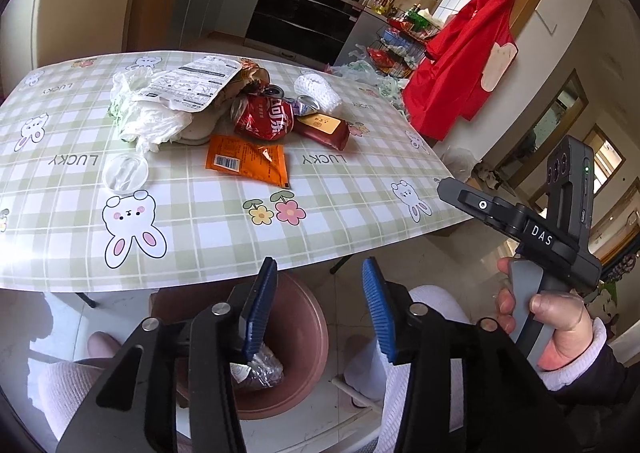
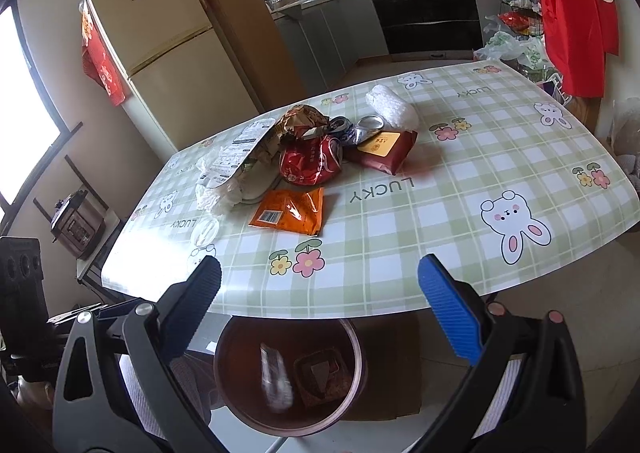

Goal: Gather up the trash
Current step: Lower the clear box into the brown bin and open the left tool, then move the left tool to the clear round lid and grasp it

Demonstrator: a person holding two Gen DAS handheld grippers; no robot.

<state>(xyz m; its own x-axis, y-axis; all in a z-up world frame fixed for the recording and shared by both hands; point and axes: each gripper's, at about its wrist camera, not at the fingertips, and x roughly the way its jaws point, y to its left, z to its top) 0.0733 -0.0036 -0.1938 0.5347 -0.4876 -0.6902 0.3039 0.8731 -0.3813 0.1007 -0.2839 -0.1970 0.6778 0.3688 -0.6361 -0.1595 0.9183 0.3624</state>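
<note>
Trash lies in a heap on the desk (image 1: 340,213), in the upper middle of both views: an orange packet (image 1: 248,163) nearest to us, a crushed red can (image 1: 266,121) behind it, a dark red pouch (image 1: 322,129) to its right, a white net sleeve (image 1: 316,91), crumpled white plastic (image 1: 148,121) and a round clear lid (image 1: 125,175) at the left.

Below the desk edge stands a brown bin (image 1: 296,341), low in the frame. We see the left hand-held gripper (image 1: 320,305) above it with its jaws apart and nothing between the pads; a silver wrapper (image 1: 260,371) lies in the bin just under its left finger, so we judge that a piece was dropped there. The right hand-held gripper (image 2: 320,309) also stands wide apart and empty, near the front edge of the desk.

For the next piece, we would take the orange packet first, because it lies flat, alone and closest. We should come low, pinch one raised corner, and lift it clear before we carry it over the bin. Opening the jaws only above the middle of the bin keeps light foil from falling on the floor.

The right view looks into the bin and shows a blurred wrapper (image 2: 276,381) and a dark packet (image 2: 324,373); the left view hides most of this behind the fingers. The left view alone shows the hand (image 1: 548,329) that holds the right tool.
</note>
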